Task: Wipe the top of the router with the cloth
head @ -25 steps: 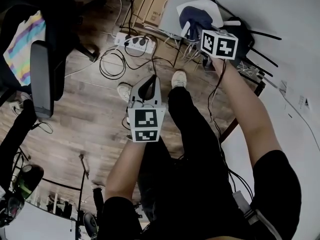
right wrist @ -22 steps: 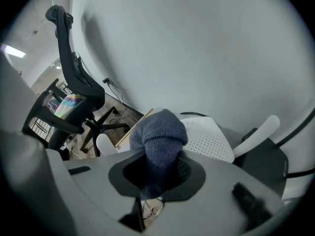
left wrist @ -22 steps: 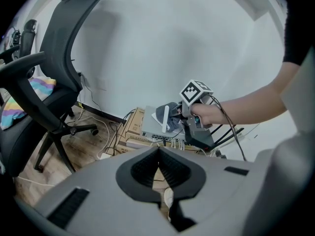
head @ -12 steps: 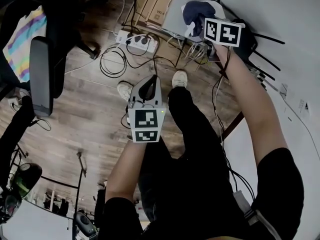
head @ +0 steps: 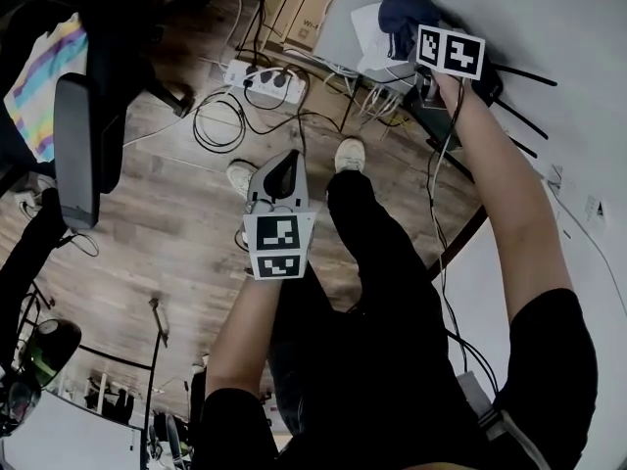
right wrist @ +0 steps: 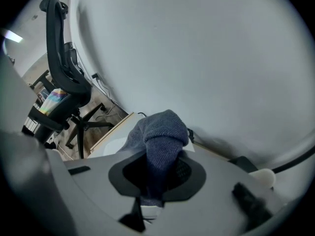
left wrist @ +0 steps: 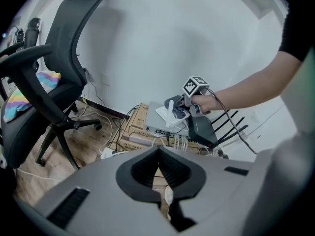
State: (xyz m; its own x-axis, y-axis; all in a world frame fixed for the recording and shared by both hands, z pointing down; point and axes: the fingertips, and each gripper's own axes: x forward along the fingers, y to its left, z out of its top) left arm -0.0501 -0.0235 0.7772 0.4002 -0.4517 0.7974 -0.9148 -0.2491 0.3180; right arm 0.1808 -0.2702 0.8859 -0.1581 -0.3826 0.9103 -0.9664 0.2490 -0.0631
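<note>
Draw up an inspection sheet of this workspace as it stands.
Surface: wooden floor, with a grey flat box near the wall.
Job's things: black router beside the grey box; blue-grey cloth held over the box's near end. Whether it touches anything cannot be told.
Clutter: cardboard boxes under the grey box.
Grippers: left gripper jaws together, empty, over the floor; right gripper clamped on the cloth.
Cables: power strip with plugs, loose cable coils on the floor.
Surroundings: office chair, white wall.
</note>
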